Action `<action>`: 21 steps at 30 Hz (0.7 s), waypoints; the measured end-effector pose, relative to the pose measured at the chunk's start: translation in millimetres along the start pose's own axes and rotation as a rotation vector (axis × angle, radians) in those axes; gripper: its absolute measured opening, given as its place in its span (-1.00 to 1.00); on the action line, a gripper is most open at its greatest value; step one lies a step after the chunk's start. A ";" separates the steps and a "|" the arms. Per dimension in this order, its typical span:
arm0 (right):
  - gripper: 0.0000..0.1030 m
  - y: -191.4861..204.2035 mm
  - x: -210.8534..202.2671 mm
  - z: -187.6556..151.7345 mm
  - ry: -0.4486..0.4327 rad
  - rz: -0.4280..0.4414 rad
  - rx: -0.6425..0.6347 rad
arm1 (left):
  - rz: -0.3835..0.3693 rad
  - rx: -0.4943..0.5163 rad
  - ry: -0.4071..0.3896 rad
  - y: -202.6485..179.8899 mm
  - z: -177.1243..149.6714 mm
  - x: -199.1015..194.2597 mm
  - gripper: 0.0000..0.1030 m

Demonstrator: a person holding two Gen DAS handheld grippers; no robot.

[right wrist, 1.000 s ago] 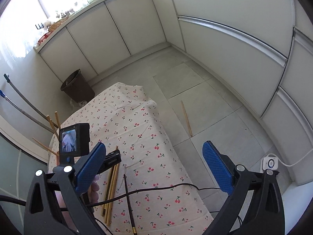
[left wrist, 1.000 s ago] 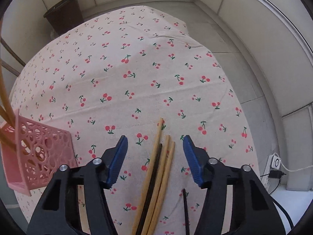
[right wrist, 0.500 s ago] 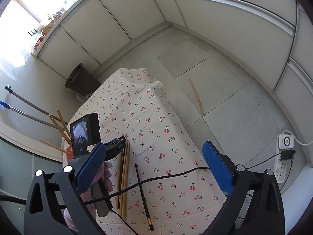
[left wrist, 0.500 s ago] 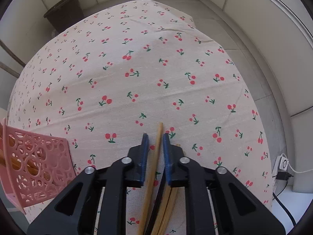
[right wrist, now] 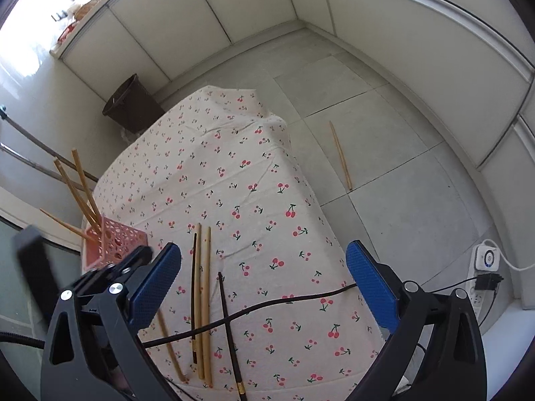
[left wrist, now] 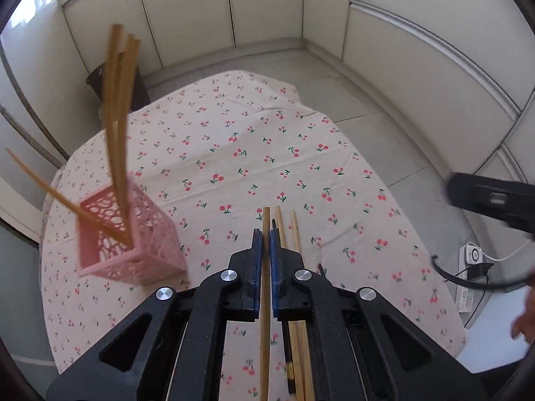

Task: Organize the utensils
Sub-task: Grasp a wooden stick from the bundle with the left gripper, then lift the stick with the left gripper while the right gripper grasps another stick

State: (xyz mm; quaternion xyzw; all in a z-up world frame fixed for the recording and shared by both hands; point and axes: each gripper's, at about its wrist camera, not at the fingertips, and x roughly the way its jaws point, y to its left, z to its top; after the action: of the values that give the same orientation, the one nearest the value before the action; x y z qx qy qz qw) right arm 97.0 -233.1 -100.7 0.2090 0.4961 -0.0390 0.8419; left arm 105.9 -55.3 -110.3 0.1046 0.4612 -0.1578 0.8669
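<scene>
Cherry-print tablecloth (left wrist: 301, 153) filled mid-frame. Left gripper (left wrist: 264, 244) was clenched on one wooden chopstick (left wrist: 265, 300); right gripper (right wrist: 264, 274) hung released, empty. Step: carrying. Next move likely called for tipping it into the pink basket (left wrist: 133, 250), lower left.

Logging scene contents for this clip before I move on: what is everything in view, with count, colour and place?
held chopstick: one, light wood, clamped in the left gripper
loose chopsticks: two light wood and two dark on the cloth; it is unclear if another lies at the left gripper
pink basket: one, openwork, left side of the table, several wooden chopsticks standing in it
tablecloth: one, cream with red cherries, covering the table
floor chopstick: one, light wood, on the tiles
bin: one, dark brown, beyond the table
power strip: one, white, on the floor at right
cable: one, black, across the cloth
left gripper: black, blue pads, shut
right gripper: black, blue pads, open, empty
</scene>
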 end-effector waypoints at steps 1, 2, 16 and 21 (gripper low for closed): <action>0.87 6.3 10.5 0.2 0.003 0.002 -0.018 | -0.011 -0.007 -0.016 2.9 -3.8 -13.3 -0.92; 0.85 11.0 17.6 0.2 -0.001 0.003 -0.031 | -0.023 -0.016 -0.036 7.3 -12.3 -29.9 -0.92; -0.34 66.8 115.3 -8.5 0.195 -0.042 -0.088 | -0.091 -0.161 -0.148 67.4 -55.6 -101.9 -0.92; -0.36 73.1 127.4 -10.1 0.194 -0.065 -0.066 | -0.101 -0.193 -0.153 79.7 -58.8 -108.7 -0.92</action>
State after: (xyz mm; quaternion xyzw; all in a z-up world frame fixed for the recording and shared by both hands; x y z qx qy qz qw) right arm 173.0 -144.6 -190.6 0.1677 0.5827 -0.0297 0.7947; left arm 33.2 57.2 -49.5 -0.0150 0.4116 -0.1638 0.8964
